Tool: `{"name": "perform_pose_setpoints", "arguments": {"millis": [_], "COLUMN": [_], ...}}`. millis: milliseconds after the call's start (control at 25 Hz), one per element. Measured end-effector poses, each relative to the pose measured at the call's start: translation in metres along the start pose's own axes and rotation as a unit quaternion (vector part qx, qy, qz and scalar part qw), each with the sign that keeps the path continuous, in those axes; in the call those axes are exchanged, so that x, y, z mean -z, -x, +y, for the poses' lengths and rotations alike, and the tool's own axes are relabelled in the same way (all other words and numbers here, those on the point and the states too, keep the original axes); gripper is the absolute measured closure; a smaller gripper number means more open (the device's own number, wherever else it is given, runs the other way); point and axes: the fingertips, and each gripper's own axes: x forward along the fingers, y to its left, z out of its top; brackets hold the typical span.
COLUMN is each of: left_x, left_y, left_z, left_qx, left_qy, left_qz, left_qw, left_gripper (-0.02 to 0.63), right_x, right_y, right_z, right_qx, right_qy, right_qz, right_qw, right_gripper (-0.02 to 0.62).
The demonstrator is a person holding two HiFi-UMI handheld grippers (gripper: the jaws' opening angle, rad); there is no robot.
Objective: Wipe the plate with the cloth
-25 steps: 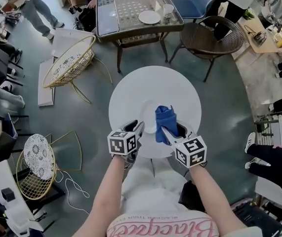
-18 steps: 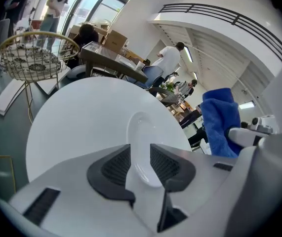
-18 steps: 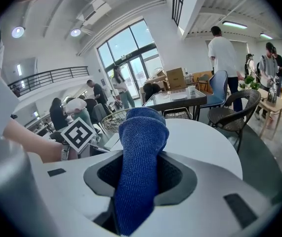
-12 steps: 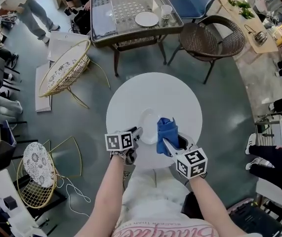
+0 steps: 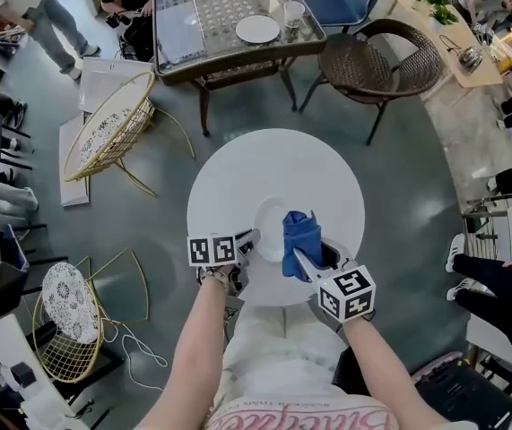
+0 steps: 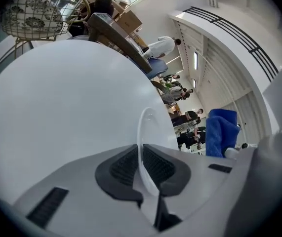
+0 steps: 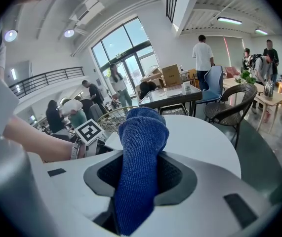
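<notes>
**Head view.** The round white desk (image 5: 273, 164) carries a small white ceramic plate (image 5: 267, 215) near its six o'clock edge. Your left gripper (image 5: 248, 238) meets the plate's rim at about seven o'clock. Your right gripper (image 5: 299, 258) holds a bunched blue knitted cloth (image 5: 302, 229) at the plate's three o'clock side.

**Left gripper view.** Your fingers (image 6: 122, 166) have just been closing. They are now clenched on the plate's (image 6: 148, 125) near rim, which runs edge-on between the pads. The cloth (image 6: 221, 132) shows at three o'clock.

**Right gripper view.** Your fingers (image 7: 180, 174) are clamped on the cloth (image 7: 141, 147), which stands up out of them. The left gripper's marker cube (image 7: 89, 130) sits at nine o'clock. The desk (image 7: 200, 132) lies beyond.
</notes>
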Motion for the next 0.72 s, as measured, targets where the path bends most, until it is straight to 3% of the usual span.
{"name": "perform_pose_setpoints", "arguments": {"millis": [720], "left_x": [-0.011], "left_y": [0.037], "left_z": [-0.062], "left_qx": [0.016], "left_qy": [-0.068], "left_qz": [-0.082], "left_qw": [0.9942], "left_gripper": [0.588], "right_x": [-0.039], "right_y": [0.041], "right_z": [-0.004], "right_qx": [0.000], "right_qy": [0.040], "right_qz": [-0.030], "right_qw": [0.999], "right_gripper": [0.434]}}
